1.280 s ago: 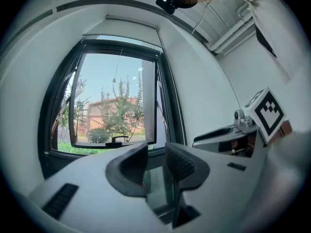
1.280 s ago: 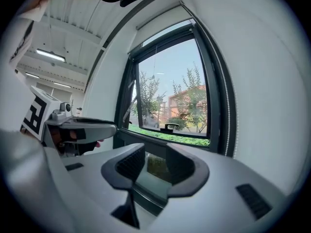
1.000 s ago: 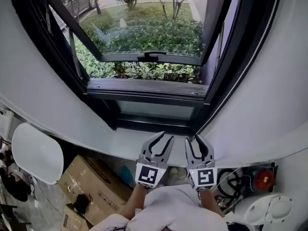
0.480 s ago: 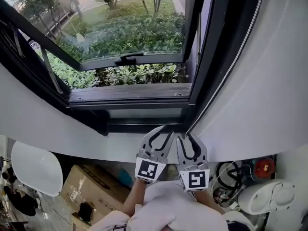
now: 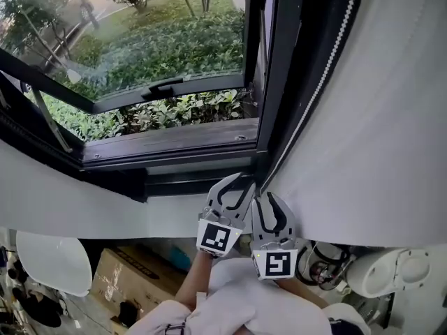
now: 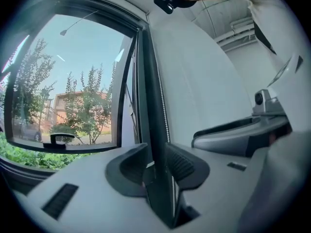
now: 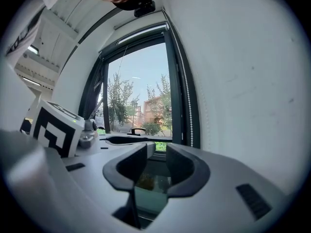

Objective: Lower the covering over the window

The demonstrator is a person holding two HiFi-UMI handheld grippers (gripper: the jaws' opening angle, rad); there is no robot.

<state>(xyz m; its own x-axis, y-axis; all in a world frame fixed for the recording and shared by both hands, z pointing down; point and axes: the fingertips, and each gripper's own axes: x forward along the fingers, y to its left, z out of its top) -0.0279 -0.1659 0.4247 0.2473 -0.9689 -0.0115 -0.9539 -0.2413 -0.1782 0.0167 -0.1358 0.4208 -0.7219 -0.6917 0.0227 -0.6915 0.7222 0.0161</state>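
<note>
A dark-framed window (image 5: 140,61) in a white wall (image 5: 377,117) looks out on shrubs, its sash tilted outward and its glass wholly bare. No covering shows over it, so the lowering looks to be entirely ahead. The bead chain (image 6: 165,116) hangs down the frame's right edge, and the left gripper (image 5: 239,185) meets it with jaws moderately apart, the chain lying in the gap but not pinched. Just beside it, the right gripper (image 5: 271,201) has just been narrowing its jaws, with nothing between them.
</note>
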